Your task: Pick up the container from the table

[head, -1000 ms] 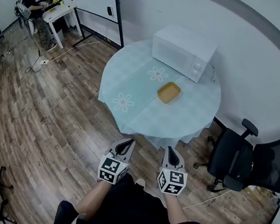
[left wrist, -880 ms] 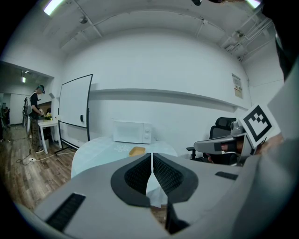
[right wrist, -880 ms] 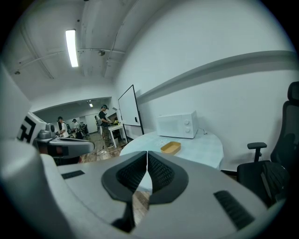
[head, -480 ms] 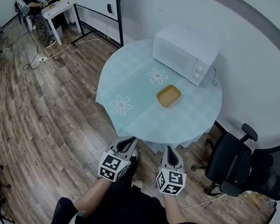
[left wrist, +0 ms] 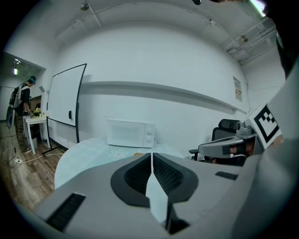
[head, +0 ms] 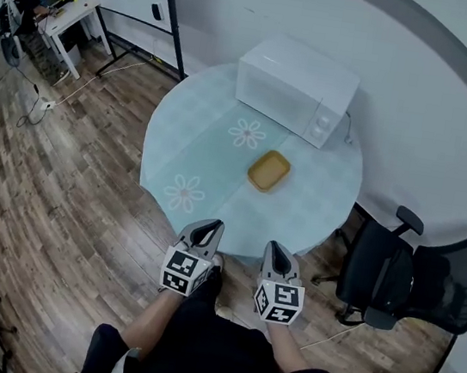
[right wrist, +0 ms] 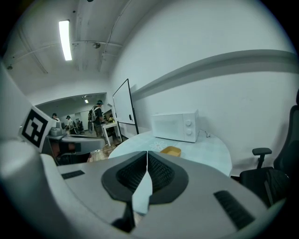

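Container (head: 269,170): one, yellow, on round table (head: 188,144).
Microwave (head: 296,86): one, behind it.
Grippers: two; left gripper (head: 206,228), right gripper (head: 277,250), jaws together, empty.
Chairs (head: 375,272): two.

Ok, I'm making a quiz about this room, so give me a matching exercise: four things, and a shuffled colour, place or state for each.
1 microwave
2 container
3 chair
4 left gripper

A shut, holding nothing
B yellow, middle of the table
C black, right of the table
D white, at the table's far edge

Pairs: 1-D, 2-B, 3-C, 4-A
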